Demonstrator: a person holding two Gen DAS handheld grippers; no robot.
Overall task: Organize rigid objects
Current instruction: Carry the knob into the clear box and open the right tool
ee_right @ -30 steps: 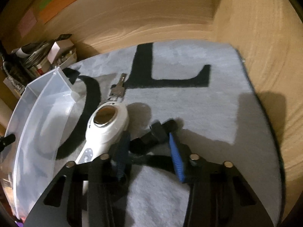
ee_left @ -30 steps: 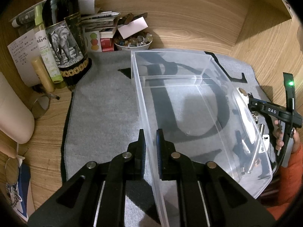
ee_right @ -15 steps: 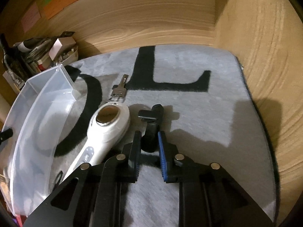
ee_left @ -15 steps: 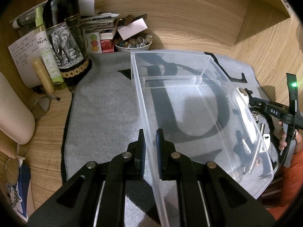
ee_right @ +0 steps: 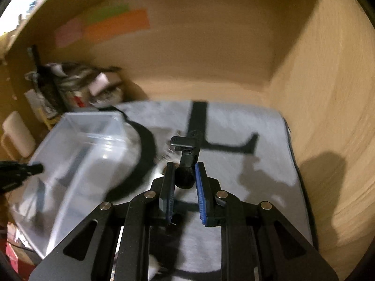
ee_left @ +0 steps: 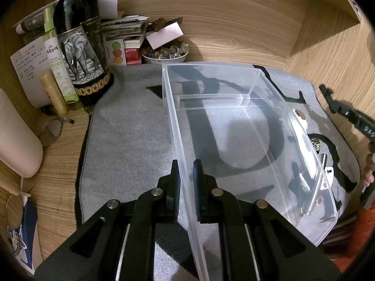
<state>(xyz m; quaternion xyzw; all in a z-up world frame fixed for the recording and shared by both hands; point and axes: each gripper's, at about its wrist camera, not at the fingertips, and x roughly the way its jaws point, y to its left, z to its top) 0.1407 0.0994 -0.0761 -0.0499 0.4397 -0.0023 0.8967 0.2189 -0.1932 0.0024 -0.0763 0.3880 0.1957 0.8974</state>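
The left claw [ee_left: 186, 178] pinches the thin near wall of the clear, smooth plastic bin [ee_left: 234, 126], which stands empty on the fuzzy grey mat [ee_left: 131, 135]. The right claw [ee_right: 184, 175] is clamped on a matte black ball-ended clip mount [ee_right: 187, 154], held above the mat. The wood-grain worktop [ee_left: 61, 154] shows beside it.

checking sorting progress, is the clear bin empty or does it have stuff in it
Empty: through the bin only the grey mat shows. The other items lie outside its far wall.

blur: right-wrist view smeared | clutter [ee_right: 77, 89] unreadable (back left corner)
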